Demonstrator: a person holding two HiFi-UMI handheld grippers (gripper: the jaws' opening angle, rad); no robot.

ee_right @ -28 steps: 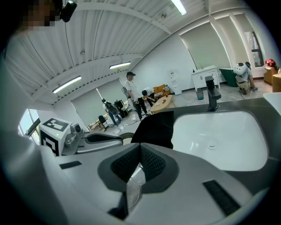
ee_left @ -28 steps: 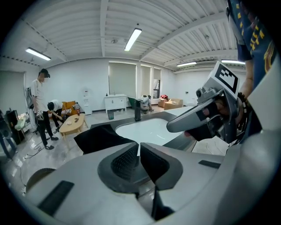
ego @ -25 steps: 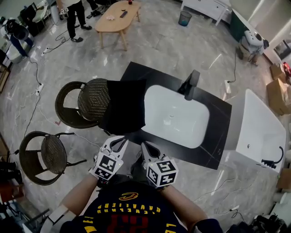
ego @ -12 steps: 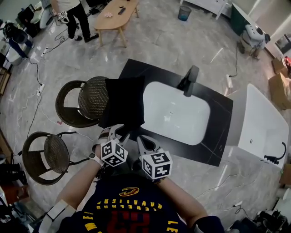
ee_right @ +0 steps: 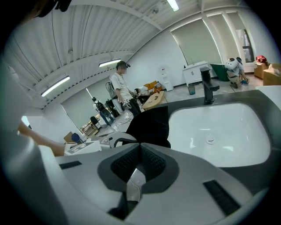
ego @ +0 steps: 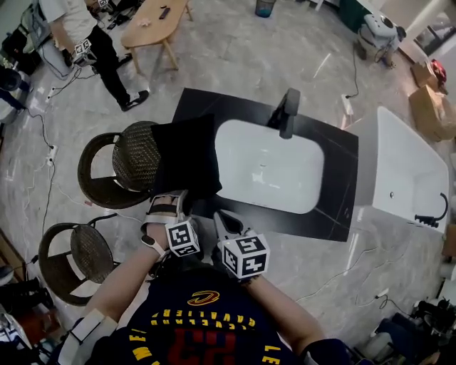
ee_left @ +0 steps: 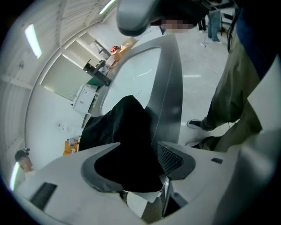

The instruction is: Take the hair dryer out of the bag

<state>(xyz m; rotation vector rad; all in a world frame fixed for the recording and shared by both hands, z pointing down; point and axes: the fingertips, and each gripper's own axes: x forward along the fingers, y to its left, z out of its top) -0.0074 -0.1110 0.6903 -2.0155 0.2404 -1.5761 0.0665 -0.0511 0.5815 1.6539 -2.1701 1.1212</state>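
A black bag (ego: 187,158) lies on the left end of the black counter (ego: 335,189), partly over a wicker chair. No hair dryer shows; whatever is in the bag is hidden. My left gripper (ego: 174,207) hangs over the bag's near edge with its jaws opening. In the left gripper view the bag's cloth (ee_left: 127,140) fills the gap of that gripper (ee_left: 131,162), and one ribbed pad (ee_left: 171,159) stays bare. My right gripper (ego: 222,222) is shut and empty just before the counter's front edge. In the right gripper view the shut gripper (ee_right: 139,151) points at the bag (ee_right: 151,125).
A white sink basin (ego: 267,165) with a black faucet (ego: 285,110) sits right of the bag. Two wicker chairs (ego: 107,175) (ego: 75,249) stand at the left and a white tub (ego: 406,164) at the right. A person (ego: 78,43) stands by a wooden table (ego: 153,21). Cables cross the floor.
My left gripper has rolled, dropped toward the bag's near edge and opened its jaws. The right gripper has barely moved and stays shut. The person at the back has stepped left.
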